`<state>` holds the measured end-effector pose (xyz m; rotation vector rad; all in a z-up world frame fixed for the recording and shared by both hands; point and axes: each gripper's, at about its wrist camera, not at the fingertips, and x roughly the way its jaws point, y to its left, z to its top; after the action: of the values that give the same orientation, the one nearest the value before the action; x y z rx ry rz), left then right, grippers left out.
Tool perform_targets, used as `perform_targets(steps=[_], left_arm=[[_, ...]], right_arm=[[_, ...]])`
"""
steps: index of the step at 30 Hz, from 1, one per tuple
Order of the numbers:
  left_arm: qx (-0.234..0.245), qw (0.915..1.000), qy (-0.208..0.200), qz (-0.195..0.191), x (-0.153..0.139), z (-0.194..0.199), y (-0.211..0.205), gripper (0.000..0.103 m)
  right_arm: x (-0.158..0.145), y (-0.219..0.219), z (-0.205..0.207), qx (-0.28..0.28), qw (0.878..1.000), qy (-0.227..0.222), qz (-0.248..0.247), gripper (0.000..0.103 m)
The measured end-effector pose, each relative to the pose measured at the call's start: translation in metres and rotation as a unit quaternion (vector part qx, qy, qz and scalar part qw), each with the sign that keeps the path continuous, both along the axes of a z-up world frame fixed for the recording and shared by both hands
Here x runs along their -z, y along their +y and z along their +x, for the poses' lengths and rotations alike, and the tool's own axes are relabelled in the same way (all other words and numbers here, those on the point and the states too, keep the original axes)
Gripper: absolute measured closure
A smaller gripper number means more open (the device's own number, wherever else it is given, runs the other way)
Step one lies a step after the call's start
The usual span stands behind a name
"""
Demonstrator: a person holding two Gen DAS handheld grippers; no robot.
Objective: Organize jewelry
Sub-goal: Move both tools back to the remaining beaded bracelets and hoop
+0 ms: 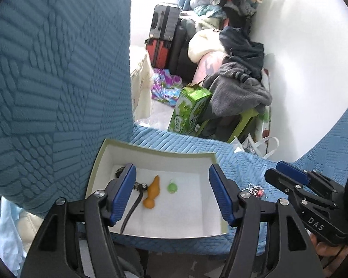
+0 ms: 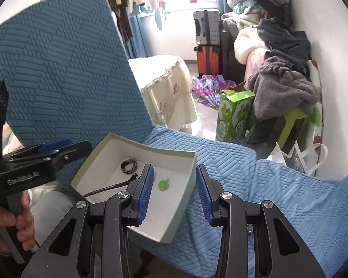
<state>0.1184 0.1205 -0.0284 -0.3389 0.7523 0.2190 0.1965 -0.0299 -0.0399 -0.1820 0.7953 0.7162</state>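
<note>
With both grippers, left (image 1: 172, 193) and right (image 2: 175, 191), spread and empty, we'd pinch the light, tangly trinket (image 1: 256, 190) on the cover beside the box (image 1: 150, 153) by its middle.

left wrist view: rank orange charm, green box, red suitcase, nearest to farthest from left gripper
From the left gripper, jaws open over the white box:
1. Orange charm, inside the white box, between the jaws, left of centre.
2. Green box, on the floor beyond the seat edge.
3. Red suitcase, far back under the grey one.
</note>
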Motion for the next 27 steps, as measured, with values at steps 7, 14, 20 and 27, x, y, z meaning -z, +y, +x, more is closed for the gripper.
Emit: perform_targets(steps=[7,14,20,27], left_arm=[[0.014,0.9995,-0.028,0.0,-0.007,-0.002,-0.029,0.037],[0.031,0.9981,-0.052,-0.006,0.001,-0.004,-0.047,0.037],[0.046,0.9981,-0.04,-0.007,0.022,0.0,-0.061,0.037],[0.075,0.9961,-0.046,-0.011,0.035,0.01,-0.08,0.039]], right_arm=[[-0.014,-0.023,-0.004,0.014,1.0,-0.013,0.021,0.067],[-0.008,-0.039,-0.009,0.025,0.999,-0.025,0.028,0.067],[0.001,-0.057,-0.01,0.036,0.999,-0.025,0.029,0.067],[0.012,-0.085,-0.001,0.061,0.998,-0.015,0.028,0.067]])
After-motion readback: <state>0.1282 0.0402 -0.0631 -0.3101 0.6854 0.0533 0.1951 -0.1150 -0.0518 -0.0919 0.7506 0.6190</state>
